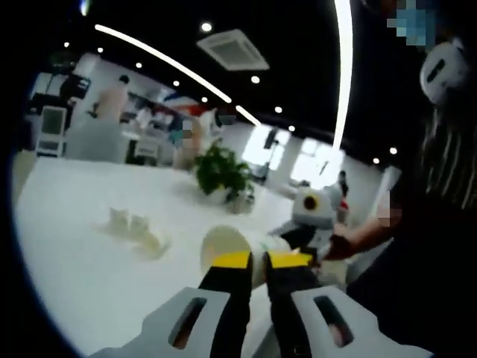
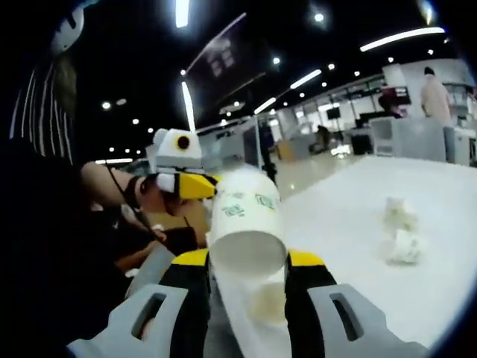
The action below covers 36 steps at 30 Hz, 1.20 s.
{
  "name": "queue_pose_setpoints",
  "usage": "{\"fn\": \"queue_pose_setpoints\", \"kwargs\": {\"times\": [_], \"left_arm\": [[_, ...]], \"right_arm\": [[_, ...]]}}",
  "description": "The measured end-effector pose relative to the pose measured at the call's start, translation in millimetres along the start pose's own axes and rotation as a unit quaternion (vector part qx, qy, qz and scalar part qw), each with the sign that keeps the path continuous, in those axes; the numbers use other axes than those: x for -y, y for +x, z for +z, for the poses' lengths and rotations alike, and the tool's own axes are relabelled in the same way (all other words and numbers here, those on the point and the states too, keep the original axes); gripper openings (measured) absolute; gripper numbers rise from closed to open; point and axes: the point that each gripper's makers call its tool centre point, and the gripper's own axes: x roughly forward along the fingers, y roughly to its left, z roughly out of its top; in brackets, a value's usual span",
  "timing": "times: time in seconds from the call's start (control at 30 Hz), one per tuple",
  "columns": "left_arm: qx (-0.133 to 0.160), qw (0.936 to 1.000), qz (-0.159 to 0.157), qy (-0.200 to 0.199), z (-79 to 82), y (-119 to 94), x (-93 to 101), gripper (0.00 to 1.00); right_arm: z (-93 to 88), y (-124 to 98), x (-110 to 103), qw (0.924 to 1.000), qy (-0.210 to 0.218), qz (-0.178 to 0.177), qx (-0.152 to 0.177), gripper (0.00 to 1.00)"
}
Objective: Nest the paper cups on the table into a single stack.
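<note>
A white paper cup lies sideways just beyond my left gripper, its open mouth turned toward the camera. The yellow-tipped jaws stand almost together and seem to pinch its wall. Its body runs right toward the right gripper, which comes in from that side. In the right gripper view, my right gripper is shut on a white paper cup with green print, one jaw on each side of its near end. The left gripper's yellow jaw touches that cup's far end. Whether this is one cup or two nested cups I cannot tell.
The white table stretches ahead, with small crumpled white objects lying on it. A potted plant stands at the table's far edge. A person's arm holds the left gripper. People stand in the background.
</note>
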Motion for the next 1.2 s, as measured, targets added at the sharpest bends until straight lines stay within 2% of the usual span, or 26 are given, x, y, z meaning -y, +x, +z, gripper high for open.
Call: {"fn": "queue_pose_setpoints", "kwargs": {"times": [0.13, 0.47, 0.63, 0.77, 0.87, 0.97, 1.1, 1.2], "left_arm": [[-0.007, 0.9999, -0.012, 0.002, 4.2, 0.3, 4.9, 0.03], [-0.047, 0.9978, -0.046, 0.007, 8.9, 3.4, 19.2, 0.00], [-0.054, 0.9971, -0.052, 0.015, 11.1, 4.0, 25.0, 0.00], [-0.074, 0.9951, -0.059, 0.029, 9.7, 6.8, 30.3, 0.00], [-0.087, 0.9933, -0.054, 0.052, 9.7, 7.9, 28.5, 0.00], [-0.094, 0.9925, -0.055, 0.055, 11.2, 9.6, 28.8, 0.00], [-0.099, 0.9913, -0.051, 0.070, 14.8, 10.3, 27.1, 0.00], [-0.104, 0.9902, -0.050, 0.079, 15.9, 10.2, 25.5, 0.00]], "right_arm": [[1.8, 0.1, -2.3, 1.0000, -0.004, 0.004, 0.003, 0.35], [0.2, 1.0, -1.8, 0.9999, -0.009, 0.004, 0.005, 0.33], [2.3, 0.9, 0.1, 0.9999, -0.005, 0.003, 0.014, 0.30], [1.8, 1.8, 0.8, 0.9998, -0.010, 0.000, 0.017, 0.27], [0.1, 2.6, 1.9, 0.9998, -0.006, -0.003, 0.021, 0.30], [-2.9, 2.0, 6.8, 0.9997, 0.001, -0.016, 0.019, 0.37], [-7.8, -3.8, 13.8, 0.9996, 0.003, -0.026, 0.015, 0.39], [-8.3, -12.9, 23.7, 0.9988, -0.001, -0.048, 0.013, 0.41]]}}
